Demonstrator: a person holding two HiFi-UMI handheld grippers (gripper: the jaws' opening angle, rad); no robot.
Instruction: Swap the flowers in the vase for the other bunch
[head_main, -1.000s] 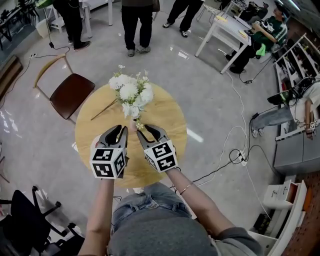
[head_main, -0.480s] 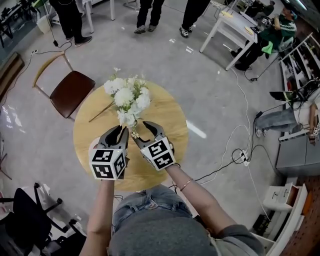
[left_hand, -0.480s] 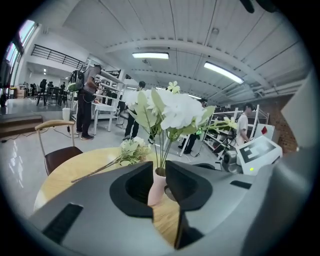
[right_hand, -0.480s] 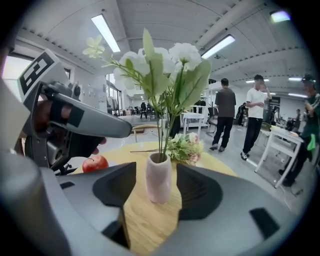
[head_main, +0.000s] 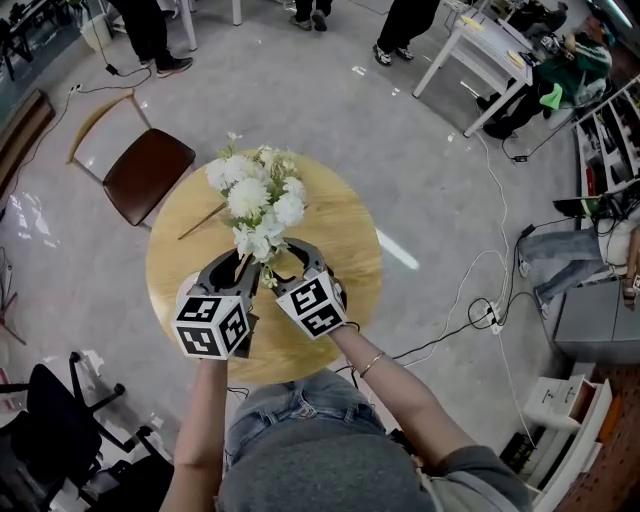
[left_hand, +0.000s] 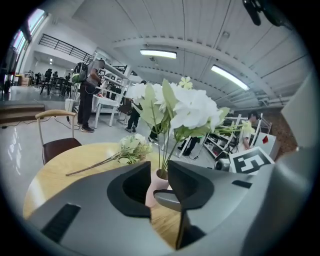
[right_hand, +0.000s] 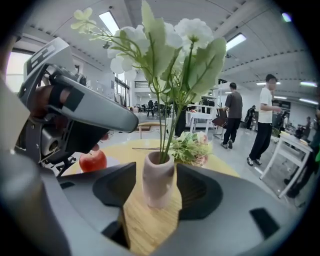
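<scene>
Right gripper (head_main: 296, 262) closer, just opened round pink vase (right_hand: 158, 184); white flowers (right_hand: 196, 31).

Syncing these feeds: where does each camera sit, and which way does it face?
Head view: on the head, facing steeply down at the table; forearms, lap, left gripper and right gripper show.
Left gripper view: on the left gripper, facing the vase beyond its jaws, which have just been opening.
Right gripper view: on the right gripper; the vase stands untouched between its jaws, also just opening.
Shared: both gripper views show vase and flowers.
</scene>
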